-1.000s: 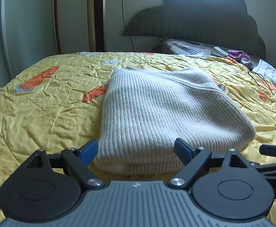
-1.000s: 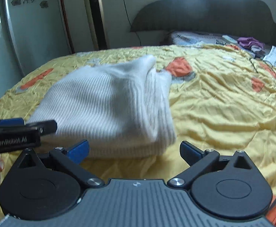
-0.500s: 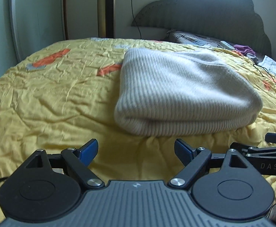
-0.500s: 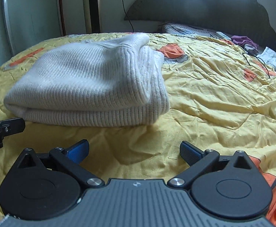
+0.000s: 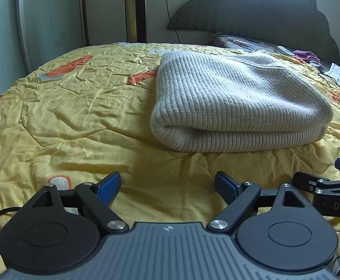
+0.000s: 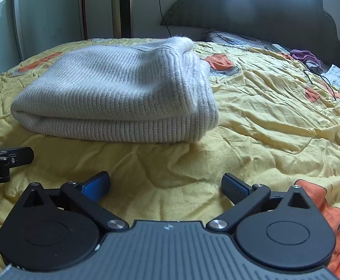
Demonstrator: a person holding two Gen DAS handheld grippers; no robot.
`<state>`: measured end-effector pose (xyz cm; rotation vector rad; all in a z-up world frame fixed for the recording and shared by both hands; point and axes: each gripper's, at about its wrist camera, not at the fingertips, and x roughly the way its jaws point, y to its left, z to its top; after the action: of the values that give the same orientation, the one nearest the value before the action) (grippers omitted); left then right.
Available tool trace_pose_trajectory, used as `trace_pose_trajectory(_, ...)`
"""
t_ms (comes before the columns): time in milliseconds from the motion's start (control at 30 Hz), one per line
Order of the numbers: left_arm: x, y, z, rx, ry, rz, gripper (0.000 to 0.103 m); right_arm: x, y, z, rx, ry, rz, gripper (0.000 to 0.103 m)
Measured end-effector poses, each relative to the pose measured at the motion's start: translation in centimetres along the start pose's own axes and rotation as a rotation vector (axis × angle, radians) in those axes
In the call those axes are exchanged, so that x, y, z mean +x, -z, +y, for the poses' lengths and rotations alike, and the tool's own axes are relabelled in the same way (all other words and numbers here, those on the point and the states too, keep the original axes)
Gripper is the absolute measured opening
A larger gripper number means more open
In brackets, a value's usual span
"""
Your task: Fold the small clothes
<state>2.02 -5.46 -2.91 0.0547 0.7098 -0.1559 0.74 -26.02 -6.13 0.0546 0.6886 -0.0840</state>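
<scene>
On the yellow quilted bedspread [image 5: 72, 121], ahead of both your grippers, the folded cream ribbed sweater [image 5: 237, 102] lies flat in a thick stack, its rounded fold facing you. Your left gripper [image 5: 167, 184] sits low over the spread, short of the sweater's near edge, its blue-padded jaws spread wide with only bare fabric between them. Your right gripper [image 6: 165, 183] does likewise, jaws wide apart and empty, the sweater's right corner ahead and to its left.

Each gripper shows at the edge of the other's view: the right one pokes in at the left camera's right side, the left one at the right camera's left side. They sit side by side, apart.

Around: a dark scalloped headboard [image 5: 263, 11] at the far end, a patterned pillow [image 6: 235, 38] below it, a white remote [image 5: 285, 50], purple cloth [image 6: 304, 54], and a thin black cable [image 6: 319, 79] trailing over the spread's far right. A tall gold-and-black tower unit [image 5: 136, 9] stands against the wall, a cord hanging beside it.

Open room: wrinkled spread lies bare left of the sweater and between it and your jaws; the right side is also bare up to the cable.

Writing: "DAS" on the right gripper's body, "t.AI" on the left's; both cut off.
</scene>
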Motion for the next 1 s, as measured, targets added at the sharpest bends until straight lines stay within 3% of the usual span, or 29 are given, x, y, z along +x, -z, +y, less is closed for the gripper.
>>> trace_pose_trajectory(533,0.30,0.74,-0.33,0.027,0.011,-0.015,0.102,-0.22,0.49,-0.17,0.010,-0.010,-0.023,0.103)
trace_pose_trajectory(1000,0.37,0.80,-0.38,0.035,0.011,-0.012,0.103,-0.21,0.50,-0.19,0.010,-0.010,-0.023,0.103)
